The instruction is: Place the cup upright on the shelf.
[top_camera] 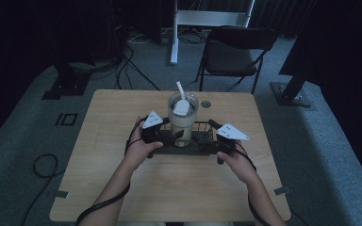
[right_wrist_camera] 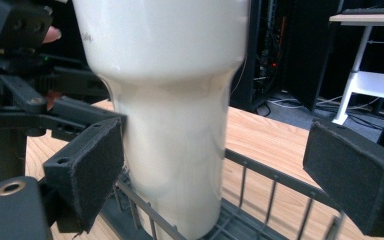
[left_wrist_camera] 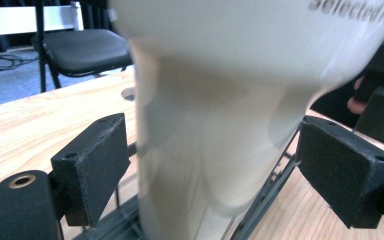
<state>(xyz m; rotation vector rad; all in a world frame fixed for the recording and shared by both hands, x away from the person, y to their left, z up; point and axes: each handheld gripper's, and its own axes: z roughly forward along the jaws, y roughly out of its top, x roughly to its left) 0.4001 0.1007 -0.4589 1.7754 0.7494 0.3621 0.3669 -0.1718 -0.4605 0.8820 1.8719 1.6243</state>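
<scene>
The left claw (left_wrist_camera: 207,165) stood released, its two black foam-faced jaws spread to either side of the tumbler (left_wrist_camera: 220,100), the left pad close against the cup's wall and the right pad clear of it. The right claw (right_wrist_camera: 230,175) was likewise released: its left pad sat just beside the tumbler (right_wrist_camera: 175,125), and its right pad hung well off to the side over the basket's rim.

The tumbler (top_camera: 183,117) was a pale, translucent plastic cup, wide at the top and stepping down to a narrower, rounded base, with a smooth, glossy wall. Some grey lettering ran near its upper edge in the left gripper view. A white lid closed its mouth and a white straw (top_camera: 180,89) rose from it, leaning back. It stood upright in a dark wire basket (top_camera: 202,126), a low rectangular tray of thin metal rods, whose bars (right_wrist_camera: 275,180) crossed behind the cup in the right gripper view.

In the high view the left claw (top_camera: 172,135) and the right claw (top_camera: 210,141) closed in on the basket from its two sides, each topped with a grey three-cornered plate and held by a hand.

The basket rested near the middle of a square table (top_camera: 122,188) of light wood grain with rounded corners. Behind it stood a dark folding chair (top_camera: 233,54) on grey carpet.
</scene>
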